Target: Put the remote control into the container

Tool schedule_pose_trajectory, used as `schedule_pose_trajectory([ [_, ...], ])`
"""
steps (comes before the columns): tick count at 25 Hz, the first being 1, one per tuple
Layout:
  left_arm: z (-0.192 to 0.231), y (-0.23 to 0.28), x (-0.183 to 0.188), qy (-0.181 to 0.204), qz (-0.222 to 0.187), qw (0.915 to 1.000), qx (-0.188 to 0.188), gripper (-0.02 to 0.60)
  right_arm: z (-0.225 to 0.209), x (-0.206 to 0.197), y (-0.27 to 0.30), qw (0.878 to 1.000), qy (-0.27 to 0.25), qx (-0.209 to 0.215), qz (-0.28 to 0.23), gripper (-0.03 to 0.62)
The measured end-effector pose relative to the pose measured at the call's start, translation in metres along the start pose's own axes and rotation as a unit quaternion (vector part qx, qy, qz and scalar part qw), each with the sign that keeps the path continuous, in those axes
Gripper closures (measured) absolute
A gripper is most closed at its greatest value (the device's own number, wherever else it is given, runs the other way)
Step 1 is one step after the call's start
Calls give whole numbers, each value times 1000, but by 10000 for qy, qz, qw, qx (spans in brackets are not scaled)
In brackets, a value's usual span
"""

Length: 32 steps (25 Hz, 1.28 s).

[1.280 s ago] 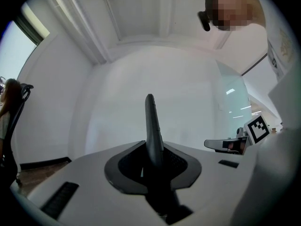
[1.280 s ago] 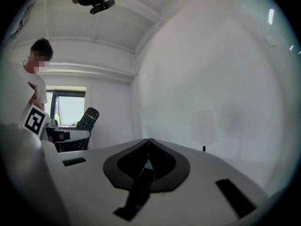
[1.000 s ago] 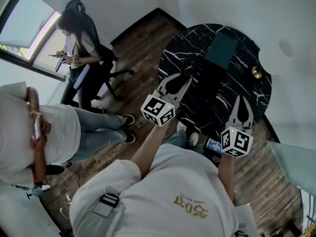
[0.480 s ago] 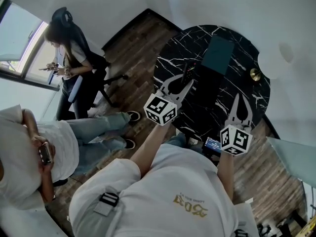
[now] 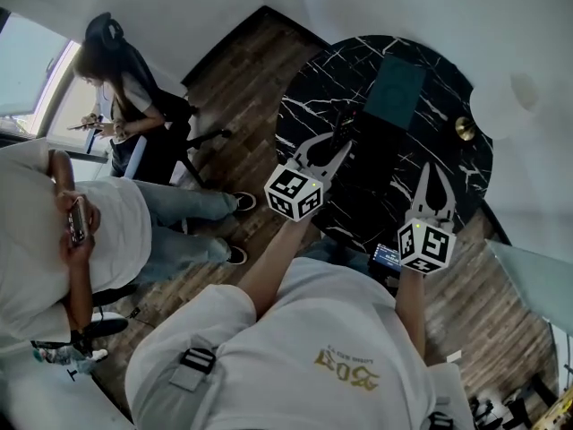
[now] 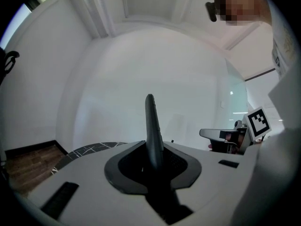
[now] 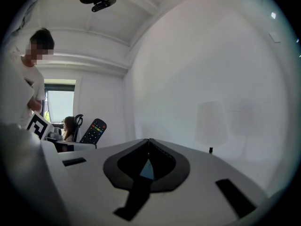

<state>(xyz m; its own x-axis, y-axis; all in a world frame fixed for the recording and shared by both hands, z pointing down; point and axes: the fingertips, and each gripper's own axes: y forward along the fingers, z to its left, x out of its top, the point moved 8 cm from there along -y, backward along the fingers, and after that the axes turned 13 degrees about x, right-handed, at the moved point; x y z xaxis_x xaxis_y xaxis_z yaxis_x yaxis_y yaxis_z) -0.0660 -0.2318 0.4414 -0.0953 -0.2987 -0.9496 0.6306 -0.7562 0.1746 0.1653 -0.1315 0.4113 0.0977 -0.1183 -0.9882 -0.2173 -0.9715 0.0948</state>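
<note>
My left gripper (image 5: 334, 143) is shut on a black remote control (image 5: 340, 130), which sticks out past its fingertips over the near left part of the round black marble table (image 5: 448, 164). In the left gripper view the remote (image 6: 150, 121) stands edge-on between the jaws of the left gripper (image 6: 153, 147). A dark teal container (image 5: 394, 90) lies flat on the table beyond it. My right gripper (image 5: 433, 170) hovers over the table's near right side, shut and holding nothing (image 7: 149, 141). From there the remote (image 7: 93, 131) shows its coloured buttons.
A small brass object (image 5: 466, 130) sits near the table's right edge. A white lamp (image 7: 211, 124) stands against the wall. On the wooden floor to the left, one person (image 5: 54, 240) stands with a phone and another (image 5: 125, 106) sits in a chair by the window.
Both grippers have edged forward over the table toward the container, the left one still carrying the remote. The standing person at left has shifted.
</note>
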Motion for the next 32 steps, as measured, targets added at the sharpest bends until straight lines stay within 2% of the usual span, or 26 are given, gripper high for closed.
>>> schedule_pose_trajectory([
  [8,-2,30,-39,-209,633,9977,91,499,-20,-16,10,9997,7,47,239,582],
  [15,-3,52,-79,-340,1483,9881,227,499,-32,-35,19,9983,-132,85,561,582],
  [23,-1,64,-97,-393,1736,9837,270,499,-41,-59,33,9970,-42,173,758,582],
  [32,-2,78,-128,-517,2539,9651,384,499,-47,-77,42,9946,22,300,993,582],
])
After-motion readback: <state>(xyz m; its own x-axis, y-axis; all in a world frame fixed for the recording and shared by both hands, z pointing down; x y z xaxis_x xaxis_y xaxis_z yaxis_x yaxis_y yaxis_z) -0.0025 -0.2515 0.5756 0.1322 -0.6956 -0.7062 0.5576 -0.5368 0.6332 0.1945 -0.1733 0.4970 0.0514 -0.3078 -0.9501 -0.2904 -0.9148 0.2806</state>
